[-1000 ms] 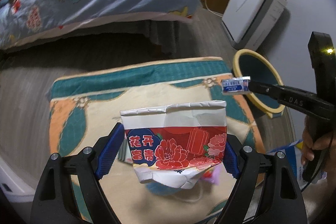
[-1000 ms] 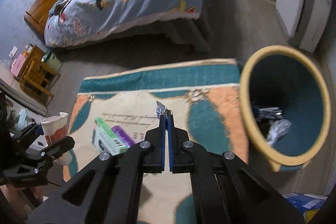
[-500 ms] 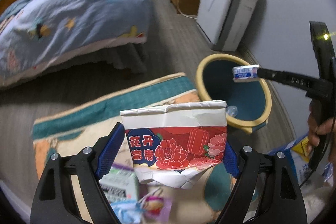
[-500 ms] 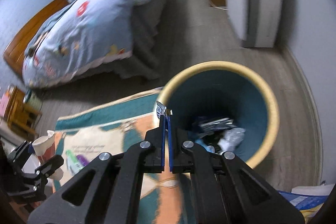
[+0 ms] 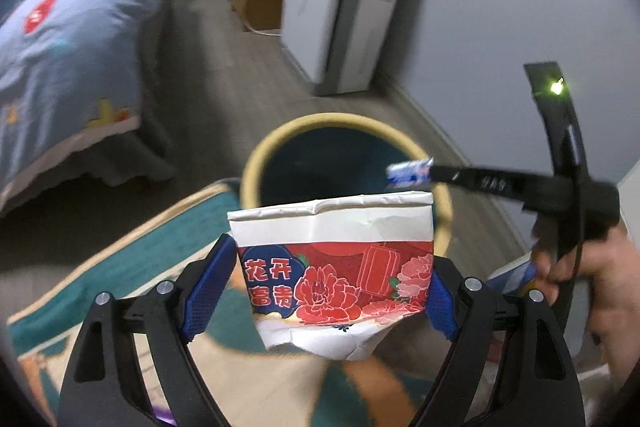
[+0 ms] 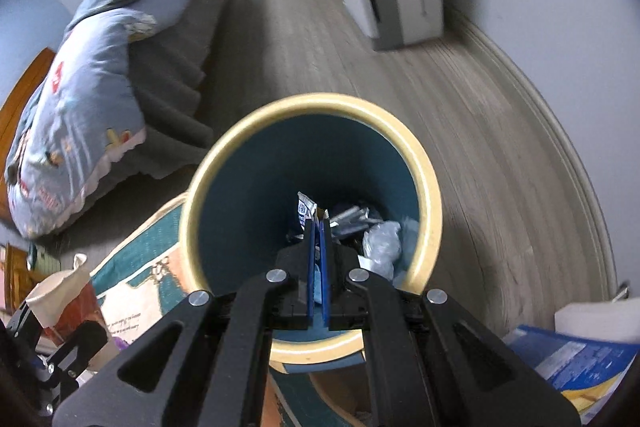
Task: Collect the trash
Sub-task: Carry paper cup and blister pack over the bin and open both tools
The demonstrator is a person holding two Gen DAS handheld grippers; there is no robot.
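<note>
My left gripper (image 5: 332,291) is shut on a crushed paper cup (image 5: 336,267), white with a red flower print; it also shows in the right wrist view (image 6: 64,303). It is held above the rug, just short of the bin. My right gripper (image 6: 319,223) is shut on a small blue-and-white wrapper (image 6: 305,207), which also shows in the left wrist view (image 5: 410,171). It hangs over the open mouth of the round bin (image 6: 424,163) with the yellow rim (image 5: 256,163). Several pieces of trash (image 6: 380,239) lie at the bin's bottom.
A patterned rug (image 5: 132,247) lies on the wood floor by the bin. A bed with a blue quilt (image 6: 80,75) is to the left. A white appliance (image 5: 344,7) stands against the far wall. Blue packaging (image 6: 572,359) lies at the right.
Both grippers have swung right toward the bin. The right gripper with the wrapper now hangs over the bin's mouth. The left gripper has carried the cup up to the bin's near rim.
</note>
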